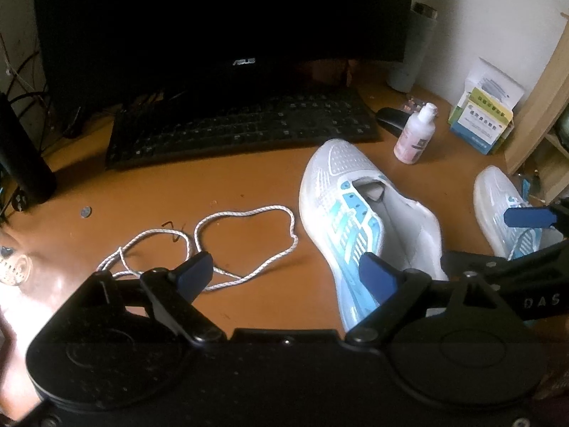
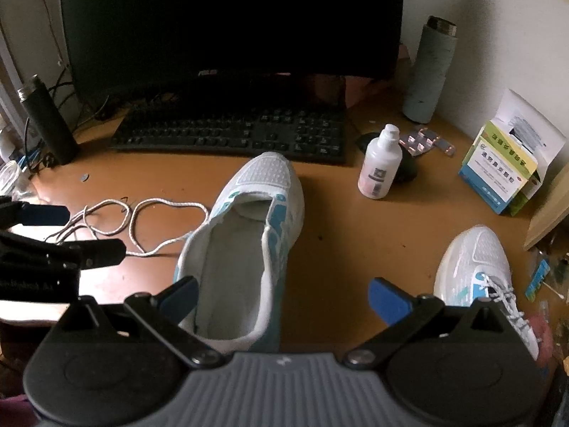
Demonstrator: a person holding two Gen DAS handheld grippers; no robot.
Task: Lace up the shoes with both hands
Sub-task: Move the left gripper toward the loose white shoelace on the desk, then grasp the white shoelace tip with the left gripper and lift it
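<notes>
I am holding the left hand-held gripper spread wide, hovering over the loose white lace coiled on the surface beside the unlaced shoe. The right hand-held gripper is gaping too, gripping nothing, poised at that shoe's heel, probably to steady it. The second shoe (already laced) is sitting near the surface's right edge.

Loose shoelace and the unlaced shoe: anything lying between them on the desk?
Nothing. In the right wrist view the loose shoelace runs across bare brown desk right up to the unlaced shoe; whether it touches the shoe's side cannot be told.
</notes>
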